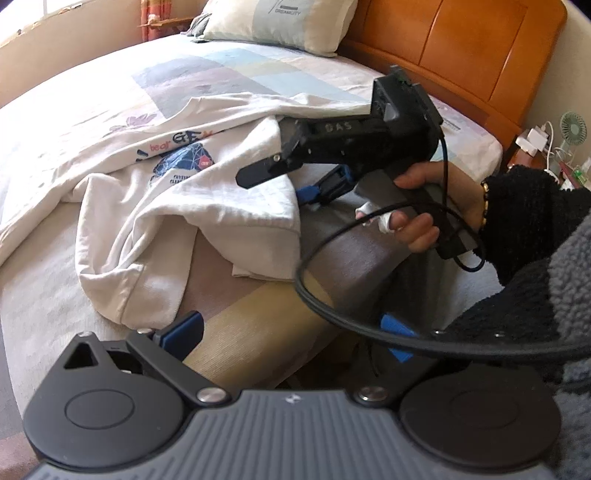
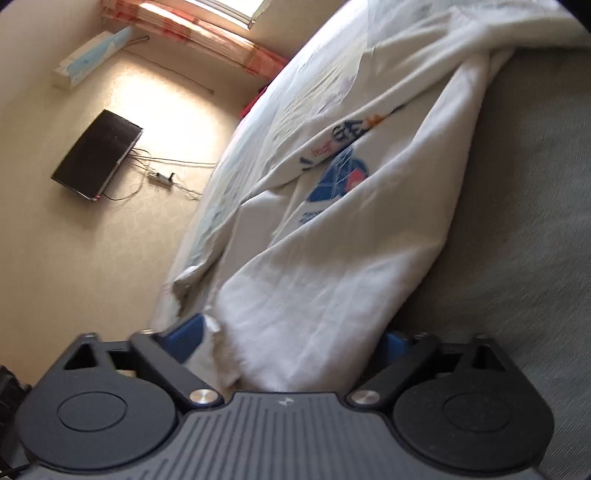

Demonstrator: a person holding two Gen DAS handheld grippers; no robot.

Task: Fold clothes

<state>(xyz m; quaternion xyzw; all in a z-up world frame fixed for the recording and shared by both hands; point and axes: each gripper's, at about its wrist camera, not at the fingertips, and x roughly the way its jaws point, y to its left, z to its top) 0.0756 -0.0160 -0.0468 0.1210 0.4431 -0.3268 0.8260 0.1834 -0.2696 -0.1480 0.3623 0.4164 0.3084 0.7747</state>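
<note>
Left wrist view. White T-shirt [image 1: 177,206] lies crumpled on the bed [image 1: 55,295], printed side up; blue graphic and lettering visible near its upper middle. One edge of the shirt is lifted and drapes toward the right gripper [image 1: 284,184], which enters from the right, held in a hand [image 1: 424,206] with a dark fleece sleeve [image 1: 532,221]. Its black upper finger sits over the shirt's raised fold; its blue-padded lower finger shows just beside the cloth edge. A black cable [image 1: 332,302] loops from that tool across the foreground. Left gripper [image 1: 291,332]: fingers spread wide, blue pads apart, nothing between them but bedding; released, hovering above the bed near the shirt's lower hem. Pillow [image 1: 280,22] and wooden headboard [image 1: 461,51] at the far end; small fan [image 1: 572,129] on the bedside at right.

Right wrist view. Frame is tilted and somewhat blurred. The shirt fills the centre, and a thick bunch of it runs down between the right gripper's two blue pads. Jaws stand fairly wide around the cloth; whether the pads actually press it I cannot tell from this view, possibly only straddling it. Grey bedding to the right. On the far wall: a dark screen [image 2: 96,155] and trailing wires; curtain [image 2: 207,40] under the window.
</note>
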